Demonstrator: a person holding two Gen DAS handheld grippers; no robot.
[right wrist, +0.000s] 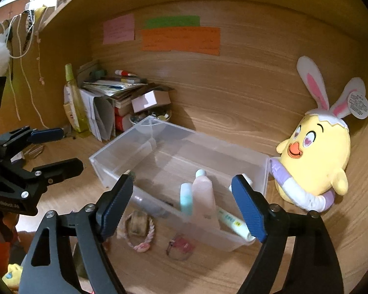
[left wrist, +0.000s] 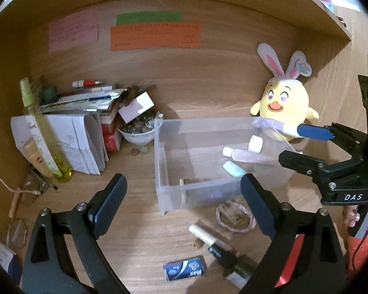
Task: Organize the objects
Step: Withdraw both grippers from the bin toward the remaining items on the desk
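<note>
A: Well, start with the big surfaces. How much room is there?

B: The wooden table (left wrist: 139,223) is boxed in by a back wall and a side wall on the left, with a shelf edge overhead. The widest bare stretch is the middle, between the paper pile (left wrist: 68,134) in the left corner and the clear plastic bin (left wrist: 159,161). The bin stands at the centre, its far right corner just beside the yellow chick plush (right wrist: 316,156), which leans on the back wall.

A: And the tongs?

B: Both sets gape wide with nothing between the pads. The left tongs (left wrist: 184,203) hang over the bin's near left corner; the right tongs (right wrist: 184,208) hover above its near right end. Each also shows in the other's view, off at the edge.

A: What sits in the bin?

B: Several small tubes (right wrist: 203,191) lean in the right end: a pinkish one, a teal-capped one and a pale yellow-green one. The frosted wall blurs whatever lies lower down.

A: In front of it?

B: A pink braided ring (right wrist: 139,230) around something brownish I cannot name, and a small reddish clip-like item (right wrist: 180,246), both near the front wall. In the left view, a white marker (left wrist: 203,236) and a blue packet (left wrist: 185,268) lie closer still, with a dark bottle half hidden behind the right finger.

A: Anything cut off?

B: Glasses (left wrist: 33,192) at the left are blurred, and the bowl (left wrist: 137,134) by the papers is partly covered by a small box.
</note>
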